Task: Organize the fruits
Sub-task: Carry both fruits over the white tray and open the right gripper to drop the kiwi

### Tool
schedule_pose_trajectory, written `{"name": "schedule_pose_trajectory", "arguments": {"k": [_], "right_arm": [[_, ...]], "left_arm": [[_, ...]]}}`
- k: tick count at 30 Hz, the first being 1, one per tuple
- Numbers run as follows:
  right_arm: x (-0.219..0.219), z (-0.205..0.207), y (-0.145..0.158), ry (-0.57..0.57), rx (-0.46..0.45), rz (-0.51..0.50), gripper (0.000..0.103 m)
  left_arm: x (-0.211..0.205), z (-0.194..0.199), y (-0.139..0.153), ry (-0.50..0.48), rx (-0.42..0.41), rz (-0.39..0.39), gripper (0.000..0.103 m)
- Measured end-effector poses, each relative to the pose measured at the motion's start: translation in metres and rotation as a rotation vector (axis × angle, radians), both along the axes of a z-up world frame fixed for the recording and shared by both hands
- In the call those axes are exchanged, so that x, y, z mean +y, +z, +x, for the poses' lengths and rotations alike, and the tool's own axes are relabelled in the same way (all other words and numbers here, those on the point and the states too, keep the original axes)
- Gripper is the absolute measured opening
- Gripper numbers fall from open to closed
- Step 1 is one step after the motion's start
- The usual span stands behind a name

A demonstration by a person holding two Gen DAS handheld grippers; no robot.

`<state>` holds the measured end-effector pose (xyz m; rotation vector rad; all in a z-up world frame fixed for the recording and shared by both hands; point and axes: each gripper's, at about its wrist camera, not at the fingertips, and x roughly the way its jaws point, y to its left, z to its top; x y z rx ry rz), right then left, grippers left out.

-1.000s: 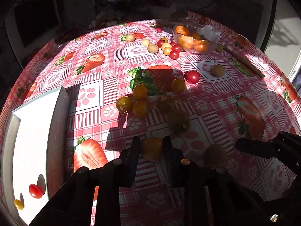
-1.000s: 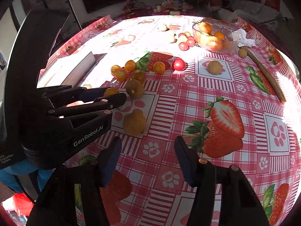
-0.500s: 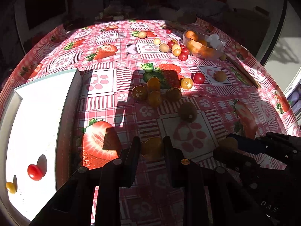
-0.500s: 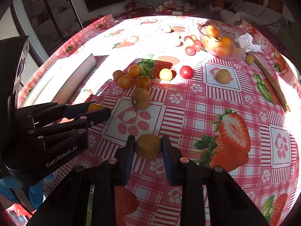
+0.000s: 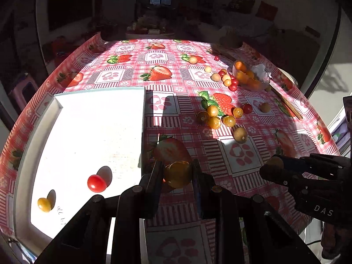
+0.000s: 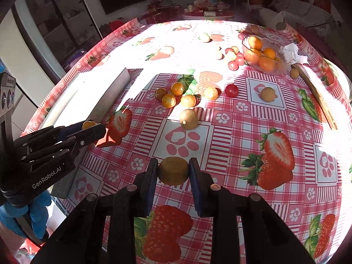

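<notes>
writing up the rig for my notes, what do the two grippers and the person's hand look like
Both are black, angular plastic with silver pivot pins and flat finger pads that look dark blue. The left gripper carries white "GenRobot.AI" lettering on its side; the right gripper shows white "DAS" lettering. A blue glove covers the hand under the left one. No cables visible.

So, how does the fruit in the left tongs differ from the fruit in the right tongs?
The yellow tomato in the left tongs is glossy and orange-yellow; the brown fruit in the right tongs is matte and olive-brown. The yellow tomato hangs beside the white tray, the brown fruit over the tablecloth. Both are round and clamped.
</notes>
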<state>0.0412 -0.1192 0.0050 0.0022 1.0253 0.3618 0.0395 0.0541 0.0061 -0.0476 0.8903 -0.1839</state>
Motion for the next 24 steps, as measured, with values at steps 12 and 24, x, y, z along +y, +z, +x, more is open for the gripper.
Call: {"name": "schedule_pose_trajectory", "arguments": {"k": [12, 24], "right_arm": [[0.088, 0.013, 0.019, 0.123, 0.005, 0.013, 0.031], [0.175, 0.068, 0.007, 0.197, 0.090, 0.009, 0.031]], "left_arm": [[0.094, -0.006, 0.007, 0.156, -0.038, 0.033, 0.027], [0.141, 0.032, -0.011, 0.231, 0.023, 0.093, 0.027]]}}
